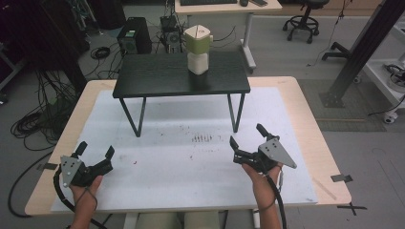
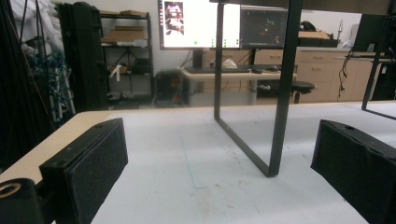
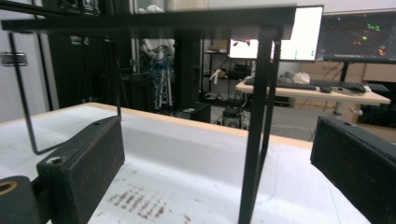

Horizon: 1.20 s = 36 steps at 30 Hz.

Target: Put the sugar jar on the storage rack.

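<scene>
A small black shelf [image 1: 181, 74] on thin metal legs stands at the far middle of the white mat [image 1: 181, 157]. On its top sits a cream and green container [image 1: 198, 48], upright. My left gripper [image 1: 95, 150] rests near the front left of the mat, open and holding nothing. My right gripper [image 1: 247, 135] rests at the front right, open with nothing between its fingers. In the left gripper view the jaws frame a shelf leg [image 2: 280, 93]. In the right gripper view a shelf leg [image 3: 257, 121] stands close ahead between the jaws.
Dark smudges [image 1: 201, 138] mark the mat in front of the shelf. The wooden table edge [image 1: 329, 157] surrounds the mat. Beyond are cables on the floor [image 1: 38, 119], a desk [image 1: 224, 7], a chair [image 1: 305, 19] and a black frame post [image 1: 358, 52].
</scene>
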Tool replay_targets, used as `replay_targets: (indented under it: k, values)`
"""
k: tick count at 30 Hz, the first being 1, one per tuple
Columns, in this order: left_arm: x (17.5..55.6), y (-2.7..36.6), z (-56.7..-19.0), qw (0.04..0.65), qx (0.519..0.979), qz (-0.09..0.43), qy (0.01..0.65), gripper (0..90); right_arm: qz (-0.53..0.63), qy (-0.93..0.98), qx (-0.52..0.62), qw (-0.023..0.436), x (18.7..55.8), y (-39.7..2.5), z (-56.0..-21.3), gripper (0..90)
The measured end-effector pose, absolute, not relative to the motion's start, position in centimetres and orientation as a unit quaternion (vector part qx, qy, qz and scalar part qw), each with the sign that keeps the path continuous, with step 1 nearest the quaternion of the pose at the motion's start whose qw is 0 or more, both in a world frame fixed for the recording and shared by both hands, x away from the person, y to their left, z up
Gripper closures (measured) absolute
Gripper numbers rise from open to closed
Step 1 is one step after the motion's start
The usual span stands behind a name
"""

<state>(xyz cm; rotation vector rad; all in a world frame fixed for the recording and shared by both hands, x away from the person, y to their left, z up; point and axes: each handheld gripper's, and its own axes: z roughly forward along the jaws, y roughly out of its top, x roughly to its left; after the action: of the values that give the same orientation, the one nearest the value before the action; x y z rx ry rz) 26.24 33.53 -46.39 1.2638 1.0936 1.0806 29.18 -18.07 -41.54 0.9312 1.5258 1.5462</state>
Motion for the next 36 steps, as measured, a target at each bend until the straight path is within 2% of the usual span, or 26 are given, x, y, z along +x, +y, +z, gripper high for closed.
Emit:
replay_targets:
  k: [14,36]
  values:
    - [26.2,33.5,-46.4,0.544,0.533,0.456,0.461,3.7,0.588,0.592,0.398,0.38,29.6,-18.3,-45.7,3.4]
    - [26.2,33.5,-46.4,0.544,0.533,0.456,0.461,3.7,0.574,0.591,0.414,0.386,29.7,-18.6,-48.1,3.9]
